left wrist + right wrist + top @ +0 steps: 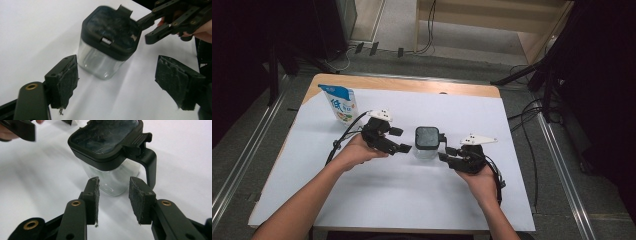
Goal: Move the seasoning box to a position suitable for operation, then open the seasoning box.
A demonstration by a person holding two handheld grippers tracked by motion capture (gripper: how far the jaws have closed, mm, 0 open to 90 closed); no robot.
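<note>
The white pouch (341, 104) bears a large printed character, too small to read.

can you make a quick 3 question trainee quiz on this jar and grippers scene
1. True or false: the left gripper is clamped on the clear jar.
2. What stands near the far left corner of the table? A) a metal can B) a white and blue pouch C) a red bowl
3. Fill in: the jar's black lid has a black ______ hanging down one side.

Key
1. False: its jaws stand wide open with nothing between them, and the jar sits just beyond them. The right gripper is open too, short of the jar.
2. B, the white and blue pouch.
3. Handle.
</note>
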